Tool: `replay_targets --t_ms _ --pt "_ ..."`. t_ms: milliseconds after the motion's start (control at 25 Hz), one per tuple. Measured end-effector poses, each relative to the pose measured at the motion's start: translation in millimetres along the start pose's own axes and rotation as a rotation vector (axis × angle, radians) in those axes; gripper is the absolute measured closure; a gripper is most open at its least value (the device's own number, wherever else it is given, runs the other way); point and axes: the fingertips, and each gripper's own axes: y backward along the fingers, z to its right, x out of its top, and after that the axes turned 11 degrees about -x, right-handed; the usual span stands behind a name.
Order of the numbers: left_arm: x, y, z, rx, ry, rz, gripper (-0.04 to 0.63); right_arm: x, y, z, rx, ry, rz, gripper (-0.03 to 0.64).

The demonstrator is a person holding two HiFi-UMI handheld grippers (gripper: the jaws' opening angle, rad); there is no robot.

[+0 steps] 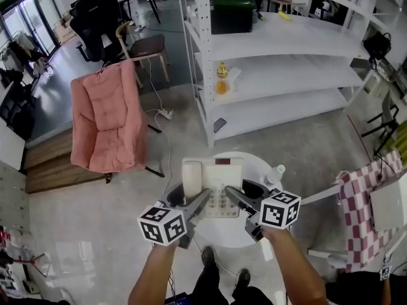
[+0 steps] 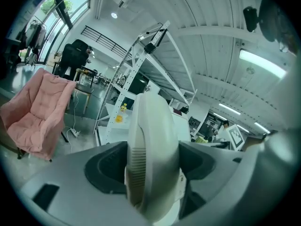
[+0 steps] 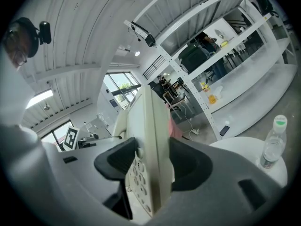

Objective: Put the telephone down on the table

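Observation:
A cream telephone with its handset on the left and a keypad is held above the small round white table. My left gripper is shut on the phone's handset side; in the left gripper view the handset fills the space between the jaws. My right gripper is shut on the keypad side, and the right gripper view has the phone's edge and keys clamped between the jaws. The phone's underside is hidden, so whether it touches the table cannot be told.
A clear water bottle stands on the table's right edge, also in the right gripper view as a bottle. A pink armchair is to the left, white shelving behind, a checked cloth at right. The person's feet are below the table.

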Motion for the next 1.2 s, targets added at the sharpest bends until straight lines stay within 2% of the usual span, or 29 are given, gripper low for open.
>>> replay_targets --t_ms 1200 --pt "-93.5 -40.5 -122.9 0.020 0.149 -0.147 0.275 -91.6 -101.4 77.9 -0.061 -0.136 -0.113 0.402"
